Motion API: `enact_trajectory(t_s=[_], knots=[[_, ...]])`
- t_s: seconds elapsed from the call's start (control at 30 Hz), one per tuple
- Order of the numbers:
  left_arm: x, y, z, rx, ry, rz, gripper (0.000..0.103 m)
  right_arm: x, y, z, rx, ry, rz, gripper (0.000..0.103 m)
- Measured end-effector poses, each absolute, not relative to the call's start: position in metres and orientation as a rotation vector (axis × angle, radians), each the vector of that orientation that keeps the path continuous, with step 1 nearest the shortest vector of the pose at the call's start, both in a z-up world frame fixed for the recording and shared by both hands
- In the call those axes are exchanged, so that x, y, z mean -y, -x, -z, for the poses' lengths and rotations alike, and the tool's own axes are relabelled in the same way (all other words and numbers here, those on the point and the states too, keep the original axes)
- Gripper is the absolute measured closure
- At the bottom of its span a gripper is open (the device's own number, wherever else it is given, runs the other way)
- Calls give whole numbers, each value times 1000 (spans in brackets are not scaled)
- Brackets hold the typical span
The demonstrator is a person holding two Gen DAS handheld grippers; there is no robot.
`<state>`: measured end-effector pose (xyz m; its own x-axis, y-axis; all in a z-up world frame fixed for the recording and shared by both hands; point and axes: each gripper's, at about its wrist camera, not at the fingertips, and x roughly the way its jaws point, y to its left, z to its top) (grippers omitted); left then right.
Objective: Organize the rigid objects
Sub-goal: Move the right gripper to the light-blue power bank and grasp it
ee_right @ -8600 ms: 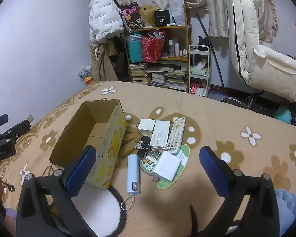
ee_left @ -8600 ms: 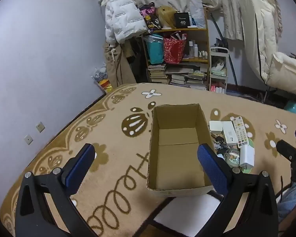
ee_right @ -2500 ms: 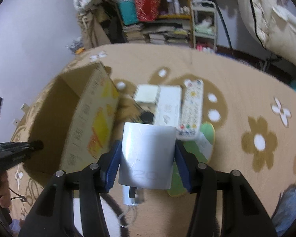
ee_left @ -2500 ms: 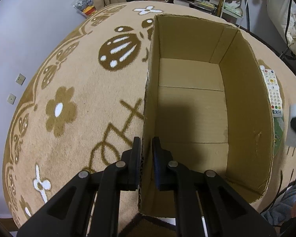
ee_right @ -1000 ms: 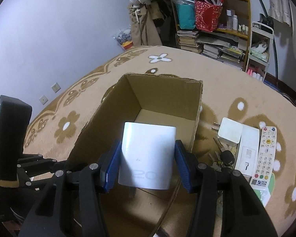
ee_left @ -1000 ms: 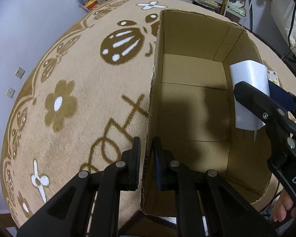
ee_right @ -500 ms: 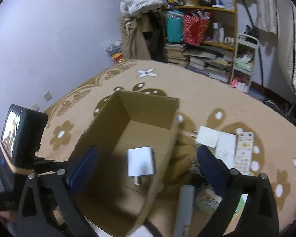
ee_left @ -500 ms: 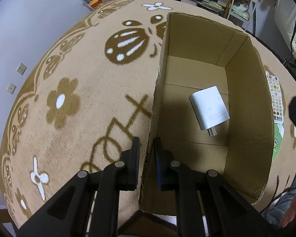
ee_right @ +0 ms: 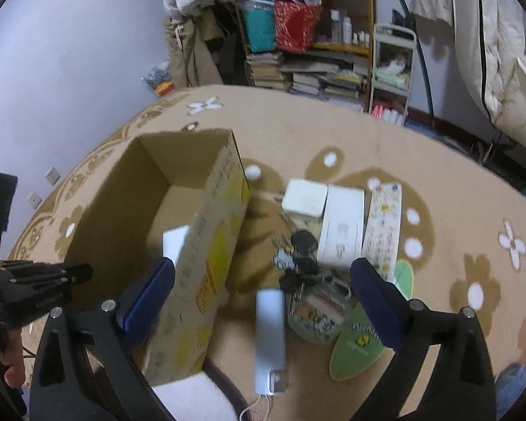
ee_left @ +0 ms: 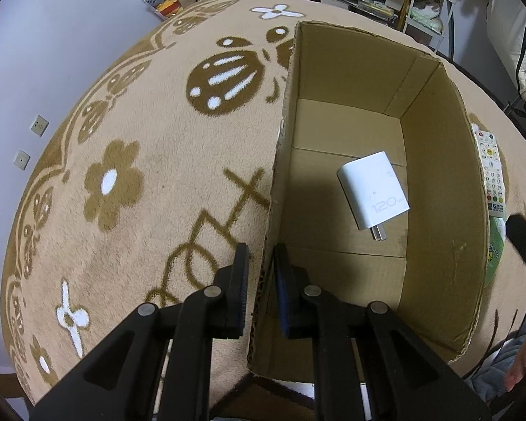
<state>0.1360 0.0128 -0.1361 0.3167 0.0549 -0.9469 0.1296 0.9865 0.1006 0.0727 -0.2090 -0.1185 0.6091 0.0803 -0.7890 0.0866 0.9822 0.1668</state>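
An open cardboard box [ee_left: 438,182] stands on the patterned rug. My left gripper [ee_left: 261,280] is shut on the box's left wall near its front corner. A white charger [ee_left: 373,189] lies flat on the box floor, prongs toward me; a corner of the charger shows in the right wrist view [ee_right: 174,242]. My right gripper [ee_right: 263,301] is open and empty, above the rug right of the box [ee_right: 207,245]. Below it lie a light blue power bank [ee_right: 270,340], a key bunch [ee_right: 298,256], two white boxes [ee_right: 340,224] and a white remote [ee_right: 384,224].
A green mat [ee_right: 364,336] lies under some of the items, with a small clear case [ee_right: 315,312] on it. A bookshelf [ee_right: 308,35] and a white rack [ee_right: 392,70] stand behind the rug. A purple wall [ee_right: 70,35] is at the left.
My right gripper carried the white charger over the box, opened and dropped it inside, then drew back to the right above the loose items. My left gripper kept its hold on the box wall.
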Motion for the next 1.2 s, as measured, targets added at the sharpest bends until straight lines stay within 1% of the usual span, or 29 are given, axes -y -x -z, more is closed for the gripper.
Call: enact_trajectory(t_s=[0.23, 0.3, 0.33, 0.37, 0.4, 0.47, 0.5, 0.6, 0.63, 0.67, 0.7, 0.73, 0.77, 1.07, 1.2], knots=[[-13, -136, 136, -1250, -167, 51, 89, 215, -66, 140, -1014, -211, 36, 0], [-12, -136, 136, -1250, -171, 51, 89, 216, -66, 144, -1045, -208, 52, 7], [-12, -136, 136, -1250, -172, 51, 89, 217, -65, 146, -1062, -205, 67, 14], [-12, -136, 136, -1250, -171, 51, 89, 217, -65, 149, -1082, -205, 70, 18], [-12, -136, 136, -1250, -170, 51, 89, 217, -65, 153, -1101, -208, 67, 20], [-12, -136, 135, -1250, -169, 51, 89, 215, -65, 162, -1144, -222, 48, 31], [-12, -136, 135, -1250, -170, 52, 89, 214, -66, 167, -1168, -229, 43, 33], [-13, -136, 135, -1251, -167, 51, 89, 210, -66, 178, -1205, -241, 26, 34], [-13, -136, 135, -1251, -167, 52, 89, 209, -67, 181, -1216, -240, 23, 37], [-13, -136, 135, -1251, -167, 52, 89, 207, -67, 186, -1231, -236, 21, 46], [-13, -136, 135, -1251, -165, 52, 89, 206, -68, 189, -1245, -235, 20, 52], [-13, -135, 135, -1252, -164, 52, 89, 205, -68, 193, -1263, -235, 17, 63], [-13, -135, 135, -1255, -166, 52, 89, 204, -69, 198, -1281, -236, 11, 71], [-12, -135, 135, -1256, -169, 54, 89, 203, -72, 228, -1308, -268, 22, 72], [-12, -135, 135, -1255, -171, 53, 89, 203, -73, 228, -1306, -269, 27, 72]])
